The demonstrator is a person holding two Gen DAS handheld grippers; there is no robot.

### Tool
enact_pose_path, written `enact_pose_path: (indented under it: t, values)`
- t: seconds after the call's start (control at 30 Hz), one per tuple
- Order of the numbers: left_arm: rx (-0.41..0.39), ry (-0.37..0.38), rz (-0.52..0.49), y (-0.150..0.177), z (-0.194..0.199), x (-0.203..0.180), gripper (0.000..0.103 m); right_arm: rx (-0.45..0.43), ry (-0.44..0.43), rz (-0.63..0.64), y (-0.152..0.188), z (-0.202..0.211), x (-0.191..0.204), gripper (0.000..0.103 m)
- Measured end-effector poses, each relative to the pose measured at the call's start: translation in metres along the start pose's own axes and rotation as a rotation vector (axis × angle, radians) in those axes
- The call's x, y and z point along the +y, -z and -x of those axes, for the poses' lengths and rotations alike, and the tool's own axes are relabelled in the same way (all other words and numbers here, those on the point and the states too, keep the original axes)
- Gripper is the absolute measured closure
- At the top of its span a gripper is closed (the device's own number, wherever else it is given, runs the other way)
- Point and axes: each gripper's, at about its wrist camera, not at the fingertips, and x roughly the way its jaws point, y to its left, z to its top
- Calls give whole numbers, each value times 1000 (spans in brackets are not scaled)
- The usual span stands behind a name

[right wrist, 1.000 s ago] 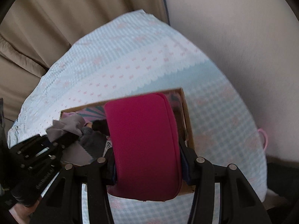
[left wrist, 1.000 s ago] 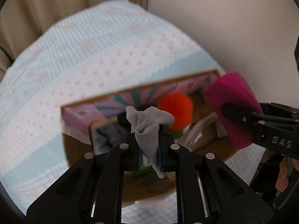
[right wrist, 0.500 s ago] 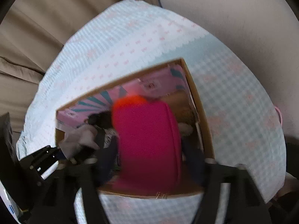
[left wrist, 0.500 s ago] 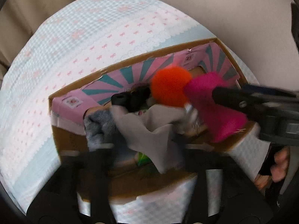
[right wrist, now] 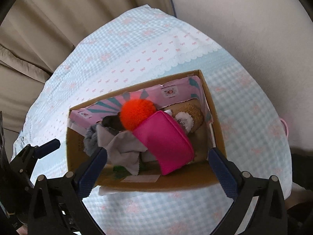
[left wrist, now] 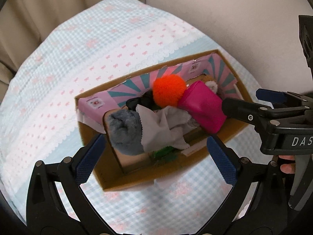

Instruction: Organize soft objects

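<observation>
Lying crumpled in cardboard box [right wrist: 215, 117], grey cloth [right wrist: 125, 148], magenta pouch [right wrist: 164, 143] tilted

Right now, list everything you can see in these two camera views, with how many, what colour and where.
cardboard box: one, brown with pink and teal lining, on the tablecloth
pink pouch: one, magenta, leaning inside the box, right of centre
grey cloth: one, light grey, crumpled in the box left of the pouch
orange pom-pom: one, bright orange, at the back of the box
fuzzy grey item: one, blue-grey, at the box's left
brown plush: one, tan, back right corner
green item: one, green, mostly hidden under the cloth
tablecloth: one, pale blue check with pink bows
left gripper: one, black, open over the box
right gripper: one, black, open over the box
</observation>
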Motion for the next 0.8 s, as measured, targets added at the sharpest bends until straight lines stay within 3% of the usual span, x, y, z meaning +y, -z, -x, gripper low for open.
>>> enact_pose_path:
  t: [0.23, 0.47, 0.8]
  values:
    - [-69, 16, 31, 23, 75, 12, 0, -83, 25, 37, 18, 61, 37, 0]
    - [-198, -12, 74, 56, 184, 45, 0, -235, 55, 97, 47, 155, 97, 0]
    - [-511, -109, 141, 111, 336, 73, 0, -473, 101, 181, 103, 267, 174, 0]
